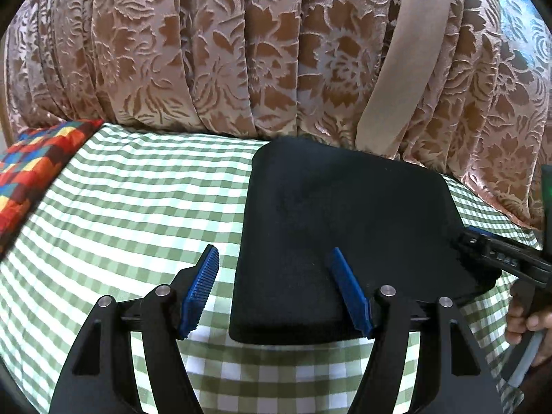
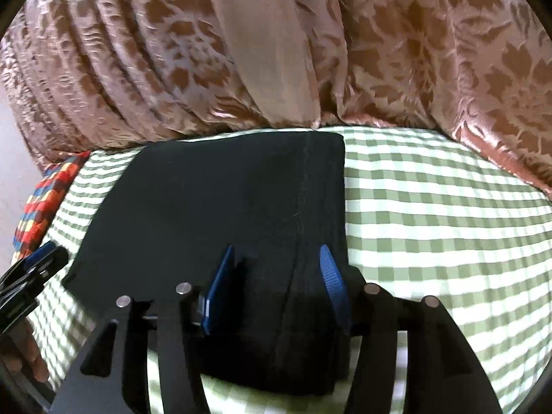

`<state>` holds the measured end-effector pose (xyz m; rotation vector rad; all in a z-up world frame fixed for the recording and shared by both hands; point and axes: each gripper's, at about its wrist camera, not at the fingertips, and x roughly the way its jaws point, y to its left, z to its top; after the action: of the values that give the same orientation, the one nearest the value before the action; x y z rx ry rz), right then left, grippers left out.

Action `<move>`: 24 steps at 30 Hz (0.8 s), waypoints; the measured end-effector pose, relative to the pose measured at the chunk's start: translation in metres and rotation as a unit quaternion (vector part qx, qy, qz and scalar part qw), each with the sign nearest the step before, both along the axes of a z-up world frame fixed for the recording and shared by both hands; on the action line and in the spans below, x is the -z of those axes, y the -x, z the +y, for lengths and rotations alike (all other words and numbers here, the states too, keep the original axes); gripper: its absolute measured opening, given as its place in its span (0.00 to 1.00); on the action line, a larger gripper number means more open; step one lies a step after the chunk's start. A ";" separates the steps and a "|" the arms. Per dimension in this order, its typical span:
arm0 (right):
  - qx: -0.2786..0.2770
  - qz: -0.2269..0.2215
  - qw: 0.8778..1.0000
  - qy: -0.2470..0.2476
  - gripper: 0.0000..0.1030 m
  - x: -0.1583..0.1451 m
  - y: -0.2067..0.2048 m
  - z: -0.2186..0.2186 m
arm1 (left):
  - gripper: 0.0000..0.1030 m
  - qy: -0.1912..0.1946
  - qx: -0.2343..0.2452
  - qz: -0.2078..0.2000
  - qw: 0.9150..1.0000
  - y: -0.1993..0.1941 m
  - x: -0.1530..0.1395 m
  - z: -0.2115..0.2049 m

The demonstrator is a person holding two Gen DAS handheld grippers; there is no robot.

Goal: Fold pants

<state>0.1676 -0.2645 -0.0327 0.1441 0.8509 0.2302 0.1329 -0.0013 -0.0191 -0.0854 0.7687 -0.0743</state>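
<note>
The black pants (image 1: 345,214) lie folded into a thick rectangle on the green-checked cloth (image 1: 120,207). My left gripper (image 1: 274,250) is open and straddles the fold's near left edge, with one blue pad over the cloth and the other over the pants. In the right wrist view the pants (image 2: 224,200) show a seam running along their right side. My right gripper (image 2: 276,248) stands open over the near right corner, and a raised ridge of fabric sits between its pads without being pinched. Each gripper shows at the edge of the other's view: the right gripper (image 1: 483,241) and the left gripper (image 2: 48,258).
A brown floral curtain (image 1: 241,51) hangs right behind the far edge of the checked cloth (image 2: 431,207). A multicoloured patchwork cushion (image 1: 31,172) lies at the far left. A person's hand (image 1: 524,321) holds the right gripper's handle.
</note>
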 end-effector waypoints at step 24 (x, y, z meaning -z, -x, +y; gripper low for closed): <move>0.045 0.010 0.999 0.009 0.59 0.004 0.054 0.000 | 0.71 -0.007 0.015 -0.027 1.000 0.066 -0.030 -0.026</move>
<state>0.1140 -0.2644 -0.0365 0.1666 0.8644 0.1370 0.0673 -0.0271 0.0107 -0.0592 0.7171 -0.0998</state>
